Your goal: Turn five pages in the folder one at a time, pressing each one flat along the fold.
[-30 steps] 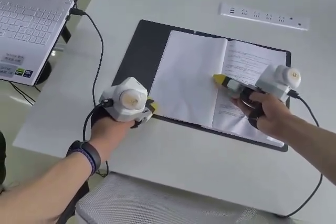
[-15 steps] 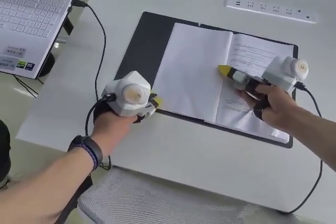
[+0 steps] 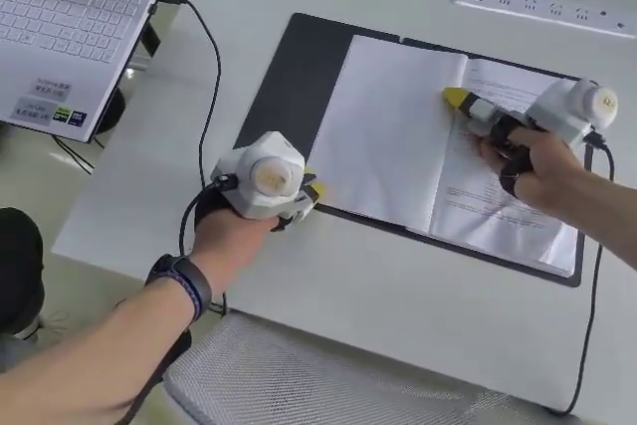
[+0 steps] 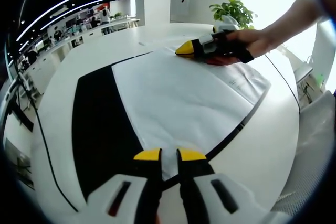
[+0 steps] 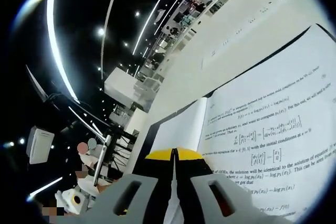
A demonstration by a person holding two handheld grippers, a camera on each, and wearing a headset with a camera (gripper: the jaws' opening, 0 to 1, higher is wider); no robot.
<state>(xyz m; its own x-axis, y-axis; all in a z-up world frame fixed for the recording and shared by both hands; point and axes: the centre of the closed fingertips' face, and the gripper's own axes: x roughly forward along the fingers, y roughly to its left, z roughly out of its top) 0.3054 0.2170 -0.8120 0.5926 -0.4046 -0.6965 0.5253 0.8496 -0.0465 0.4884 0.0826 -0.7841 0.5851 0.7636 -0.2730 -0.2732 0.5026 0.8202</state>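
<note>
Folder (image 3: 289, 87) lies open on the white table (image 3: 328, 286), in front of the person, w/ its black inside cover bare on the left side. A blank page (image 3: 388, 131) is spread over the middle and a printed page (image 3: 508, 211) w/ text and formulas lies to the right of it. The fold (image 3: 450, 156) runs btw. these two pages.

Right gripper (image 3: 456, 97) rests on the paper at the upper part of the fold. Its yellow tips are pressed together, no gap, and it has nothing in its hold. In the right gripper view this gripper (image 5: 175, 155) points along the fold, blank page on one side and formulas on the other.

Left gripper (image 3: 312, 190) is at the near left corner of the blank page, just at the folder's lower edge. In the left gripper view its (image 4: 169, 156) jaws stand only a narrow slit apart over the paper's edge. I cannot tell if the paper is btw. them.

Laptop (image 3: 70, 27) stands far left on the table, a power strip (image 3: 542, 7) lies beyond the folder, and a black cable (image 3: 211, 77) runs btw. laptop and folder.
</note>
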